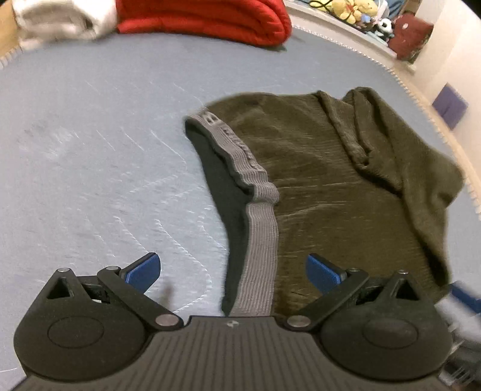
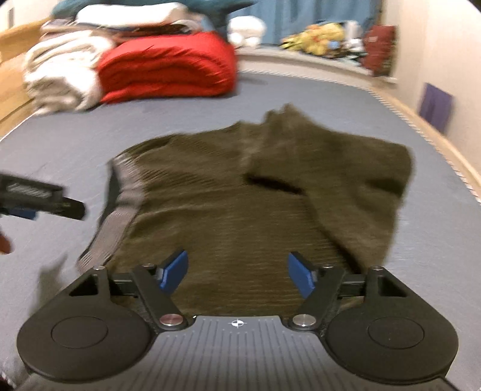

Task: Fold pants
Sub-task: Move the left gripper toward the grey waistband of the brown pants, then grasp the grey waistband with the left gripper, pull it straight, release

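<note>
Olive-brown pants (image 1: 324,180), lying on a grey-blue mattress (image 1: 90,150), folded into a broad, roughly square bundle. Grey ribbed waistband (image 1: 258,210) along the left edge, with the dark inside of the garment showing just beside it. One leg doubled over on the right, a deep crease running across the upper cloth. Seen from the right wrist, the same bundle (image 2: 240,192) spread over the middle of the mattress (image 2: 60,150), all of it blurred.

Left gripper (image 1: 233,272) spread fully wide above the waistband end, blue pads (image 1: 144,270) clear of the cloth, nothing held. Right gripper (image 2: 237,273) well open too, poised over the near edge of the pants, pads (image 2: 176,270) empty, nothing between them but the fabric below. Left gripper also in the right wrist view as a dark blurred shape (image 2: 39,198) at the left edge.

Farther back, a folded red blanket (image 1: 204,18) beside a heap of white bedding (image 1: 60,18). Yellow soft toys (image 1: 354,9) on a ledge at the far right.
</note>
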{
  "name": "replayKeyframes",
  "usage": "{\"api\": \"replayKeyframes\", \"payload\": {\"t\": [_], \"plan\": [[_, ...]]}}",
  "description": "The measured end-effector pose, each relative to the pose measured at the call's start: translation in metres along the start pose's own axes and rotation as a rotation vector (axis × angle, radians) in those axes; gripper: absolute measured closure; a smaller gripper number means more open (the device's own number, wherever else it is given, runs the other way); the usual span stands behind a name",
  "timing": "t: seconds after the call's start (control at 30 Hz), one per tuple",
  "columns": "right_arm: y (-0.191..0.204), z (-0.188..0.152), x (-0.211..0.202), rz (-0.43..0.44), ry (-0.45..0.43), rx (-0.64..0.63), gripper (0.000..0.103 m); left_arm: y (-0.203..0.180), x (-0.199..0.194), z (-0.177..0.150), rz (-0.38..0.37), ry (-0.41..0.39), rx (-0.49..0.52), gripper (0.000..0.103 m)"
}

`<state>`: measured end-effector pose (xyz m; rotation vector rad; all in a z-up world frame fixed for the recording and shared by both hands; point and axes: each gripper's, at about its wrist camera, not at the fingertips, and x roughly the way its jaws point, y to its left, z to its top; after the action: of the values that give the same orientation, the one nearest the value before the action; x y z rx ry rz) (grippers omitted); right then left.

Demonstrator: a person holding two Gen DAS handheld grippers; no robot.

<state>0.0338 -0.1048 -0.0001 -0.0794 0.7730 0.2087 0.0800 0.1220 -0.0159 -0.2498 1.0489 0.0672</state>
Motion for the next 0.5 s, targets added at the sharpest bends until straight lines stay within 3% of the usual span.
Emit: {"api": "replayKeyframes", "payload": {"t": [0.1, 0.17, 0.2, 0.37, 0.5], "plan": [[0.021, -0.005, 0.009, 0.057, 0.027, -0.081, 0.031, 0.001, 0.019, 0.009, -0.041, 0.032, 0.034, 0.0], [0.037, -0.01, 0.02, 0.104, 0.106, -0.143, 0.031, -0.002, 0.027, 0.017, -0.018, 0.009, 0.063, 0.0], [0.046, -0.013, 0.018, 0.147, 0.092, -0.153, 0.031, -0.005, 0.031, 0.018, -0.01, 0.018, 0.071, 0.0], [0.075, -0.034, 0.042, 0.171, 0.132, -0.343, 0.027, -0.014, 0.065, 0.024, -0.032, 0.063, 0.081, 0.0], [0.078, -0.043, 0.057, 0.163, 0.175, -0.416, 0.024, -0.014, 0.085, 0.023, -0.066, 0.092, 0.074, 0.0]]}}
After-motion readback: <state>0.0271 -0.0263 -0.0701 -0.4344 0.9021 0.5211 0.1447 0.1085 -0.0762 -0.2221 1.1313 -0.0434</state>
